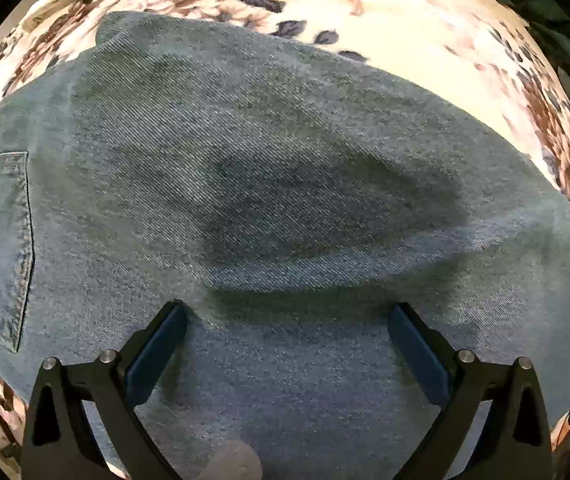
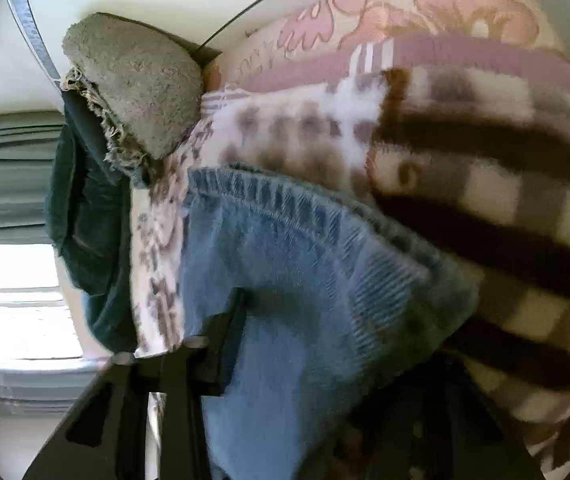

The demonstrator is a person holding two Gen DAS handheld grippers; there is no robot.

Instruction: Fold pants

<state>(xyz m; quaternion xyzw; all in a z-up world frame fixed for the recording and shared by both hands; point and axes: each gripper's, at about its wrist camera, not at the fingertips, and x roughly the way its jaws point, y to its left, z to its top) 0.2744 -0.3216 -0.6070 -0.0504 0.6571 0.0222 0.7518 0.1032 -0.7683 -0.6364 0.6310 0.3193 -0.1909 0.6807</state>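
Floral sheet [image 1: 425, 20], pants [image 1: 285, 180] beneath spread left claw [image 1: 289, 316]

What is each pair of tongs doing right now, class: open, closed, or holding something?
Left tongs: open, pressed down on the jeans, gripping nothing.
Right tongs: cannot be told; denim covers one finger.

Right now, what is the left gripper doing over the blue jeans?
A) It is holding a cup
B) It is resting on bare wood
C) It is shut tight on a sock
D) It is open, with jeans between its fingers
D: the left gripper has its fingers spread wide, with the jeans lying flat between them on the flowery sheet.
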